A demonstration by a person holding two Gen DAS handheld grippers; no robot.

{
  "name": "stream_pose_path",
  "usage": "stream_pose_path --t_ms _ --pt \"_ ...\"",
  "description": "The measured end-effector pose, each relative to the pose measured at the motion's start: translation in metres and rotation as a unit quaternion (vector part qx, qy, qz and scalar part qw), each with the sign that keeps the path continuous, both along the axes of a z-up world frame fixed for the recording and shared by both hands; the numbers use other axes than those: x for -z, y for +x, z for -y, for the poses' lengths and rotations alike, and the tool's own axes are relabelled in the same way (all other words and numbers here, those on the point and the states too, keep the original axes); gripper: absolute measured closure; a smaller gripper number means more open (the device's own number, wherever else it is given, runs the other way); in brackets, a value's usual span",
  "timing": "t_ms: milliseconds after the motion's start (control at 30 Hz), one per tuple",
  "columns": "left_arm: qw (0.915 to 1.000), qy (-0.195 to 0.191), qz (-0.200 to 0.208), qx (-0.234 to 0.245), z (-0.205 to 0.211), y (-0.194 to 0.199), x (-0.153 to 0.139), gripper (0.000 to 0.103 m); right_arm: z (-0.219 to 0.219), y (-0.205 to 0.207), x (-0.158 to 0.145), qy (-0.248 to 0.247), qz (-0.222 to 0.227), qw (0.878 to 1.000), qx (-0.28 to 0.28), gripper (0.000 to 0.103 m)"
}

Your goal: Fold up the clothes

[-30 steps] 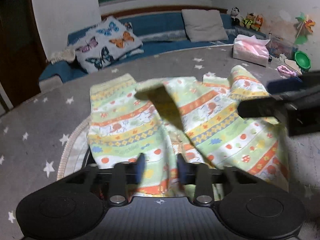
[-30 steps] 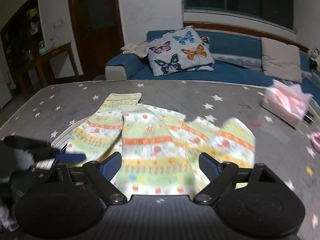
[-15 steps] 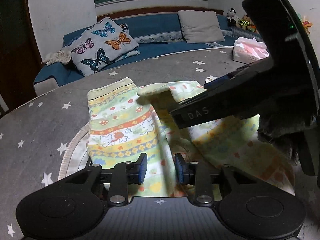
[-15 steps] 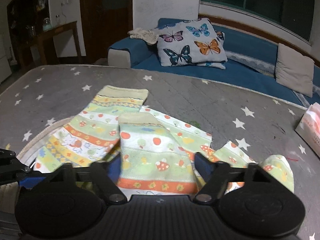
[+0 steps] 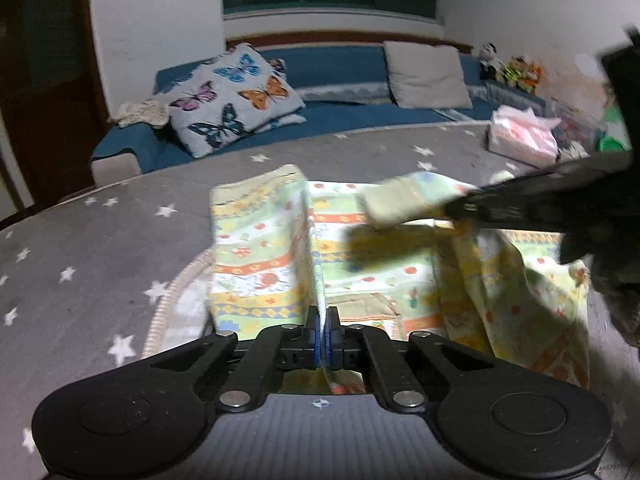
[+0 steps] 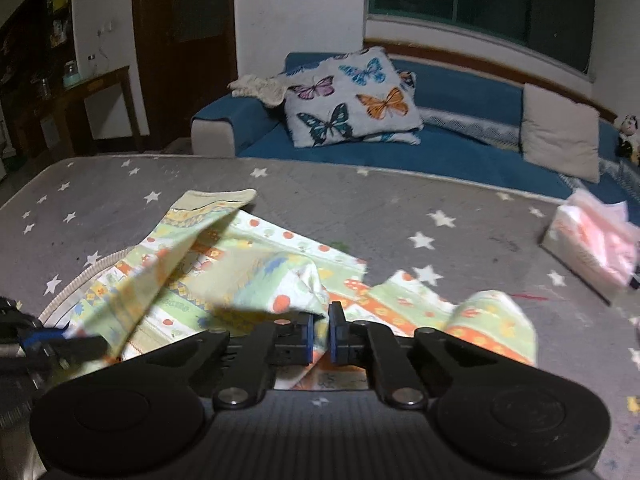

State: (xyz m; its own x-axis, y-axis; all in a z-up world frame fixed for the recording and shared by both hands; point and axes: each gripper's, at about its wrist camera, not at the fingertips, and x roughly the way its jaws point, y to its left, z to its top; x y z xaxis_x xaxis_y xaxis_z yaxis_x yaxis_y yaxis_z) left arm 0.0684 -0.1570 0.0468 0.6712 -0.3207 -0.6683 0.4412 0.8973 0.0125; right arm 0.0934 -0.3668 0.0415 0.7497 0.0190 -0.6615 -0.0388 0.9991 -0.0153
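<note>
On the grey star-print cover (image 5: 100,248): one striped child's garment (image 5: 260,256), partly lifted. Left gripper (image 5: 322,330): jaws clamped on a raised fabric ridge. Right gripper (image 6: 320,334): jaws clamped on a pinched fold near the hem.

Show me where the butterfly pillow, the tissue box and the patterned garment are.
butterfly pillow (image 6: 352,100), right wrist view, middle of its printed face.
tissue box (image 5: 522,142), left wrist view, its pink top.
patterned garment (image 5: 256,248), left wrist view, flat striped part at left.
</note>
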Motion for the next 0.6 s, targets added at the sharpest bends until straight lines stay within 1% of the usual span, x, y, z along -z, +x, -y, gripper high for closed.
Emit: stream_pose_path --t_ms 100,333,600 --pt "0.9997 -0.007 0.006 -0.021 -0.015 -0.008 -0.006 0.101 0.009 -0.017 -0.009 0.004 0.012 1.000 0.010 0.097" --pt "0.9971 -0.021 0.014 -0.071 -0.059 -0.031 -0.017 0.102 0.047 -0.067 -0.024 0.014 0.027 0.998 0.049 0.097" --pt "0.9935 -0.030 0.013 -0.109 -0.098 -0.067 -0.016 0.102 0.074 -0.113 -0.031 0.002 0.029 0.996 0.087 0.097"
